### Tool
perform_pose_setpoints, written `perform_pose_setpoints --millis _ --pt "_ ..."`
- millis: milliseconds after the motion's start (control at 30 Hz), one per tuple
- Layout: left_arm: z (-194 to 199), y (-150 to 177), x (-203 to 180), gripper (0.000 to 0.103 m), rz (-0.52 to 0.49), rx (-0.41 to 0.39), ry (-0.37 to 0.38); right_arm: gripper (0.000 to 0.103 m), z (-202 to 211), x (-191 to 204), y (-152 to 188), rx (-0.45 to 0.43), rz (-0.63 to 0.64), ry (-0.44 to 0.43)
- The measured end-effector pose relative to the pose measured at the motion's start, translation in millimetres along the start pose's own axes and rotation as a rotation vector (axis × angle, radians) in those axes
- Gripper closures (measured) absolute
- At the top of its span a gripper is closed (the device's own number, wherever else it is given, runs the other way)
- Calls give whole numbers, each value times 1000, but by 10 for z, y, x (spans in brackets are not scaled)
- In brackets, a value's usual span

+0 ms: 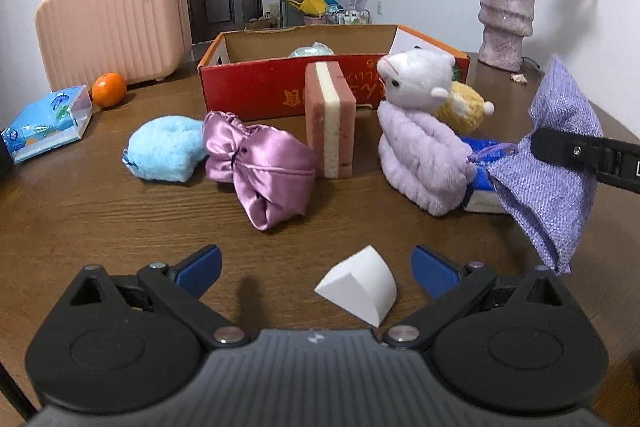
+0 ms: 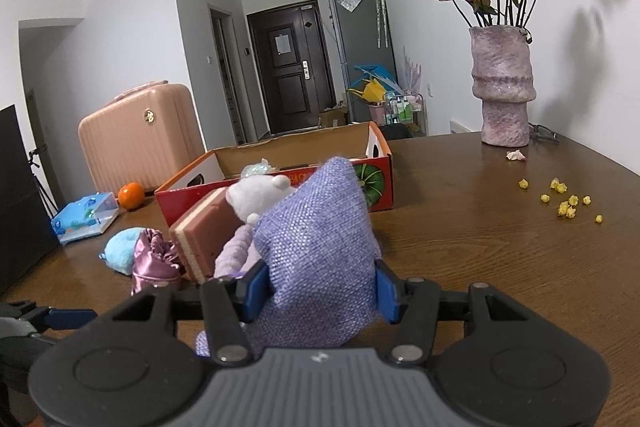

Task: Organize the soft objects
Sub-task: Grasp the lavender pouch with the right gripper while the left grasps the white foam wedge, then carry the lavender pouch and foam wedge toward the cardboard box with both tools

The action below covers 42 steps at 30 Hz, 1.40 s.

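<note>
My right gripper [image 2: 322, 293] is shut on a lilac woven pouch [image 2: 316, 247] and holds it above the table; the pouch also shows at the right of the left wrist view [image 1: 556, 163]. My left gripper [image 1: 316, 267] is open, with a white sponge wedge [image 1: 360, 285] lying between its fingers. Beyond lie a blue fluffy pad [image 1: 166, 149], a pink satin pouch [image 1: 260, 167], an upright pink-and-cream sponge [image 1: 330, 119], a lilac plush animal [image 1: 420, 131] and a yellow plush [image 1: 464, 109]. A red cardboard box [image 1: 248, 87] stands open behind them.
A pink suitcase [image 1: 112, 23], an orange [image 1: 109, 89] and a tissue pack [image 1: 46, 123] stand at the left. A vase of dried roses [image 2: 504, 91] stands at the back right, with yellow petals [image 2: 566, 203] scattered on the wooden table [image 2: 500, 247].
</note>
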State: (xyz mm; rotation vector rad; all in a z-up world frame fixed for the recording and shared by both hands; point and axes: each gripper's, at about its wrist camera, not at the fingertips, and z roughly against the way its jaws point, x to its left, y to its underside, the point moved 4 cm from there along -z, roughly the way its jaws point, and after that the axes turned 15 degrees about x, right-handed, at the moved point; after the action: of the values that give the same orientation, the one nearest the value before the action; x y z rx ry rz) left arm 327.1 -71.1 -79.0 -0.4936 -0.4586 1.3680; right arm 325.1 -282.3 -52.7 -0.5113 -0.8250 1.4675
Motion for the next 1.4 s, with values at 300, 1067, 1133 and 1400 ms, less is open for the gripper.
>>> perform_pose_setpoints --millis 300,1067,1133,1400 --pt "-49 41 -83 32 -30 27 16 49 -2 25 52 15 18 15" --pt "16 43 -76 69 -38 2 82 48 -62 21 57 33 14 31" --pt "50 36 -66 69 -33 -15 85 49 -58 24 57 32 14 26" --pt "152 -15 -36 69 -29 -57 89 49 -47 59 38 30 30 18"
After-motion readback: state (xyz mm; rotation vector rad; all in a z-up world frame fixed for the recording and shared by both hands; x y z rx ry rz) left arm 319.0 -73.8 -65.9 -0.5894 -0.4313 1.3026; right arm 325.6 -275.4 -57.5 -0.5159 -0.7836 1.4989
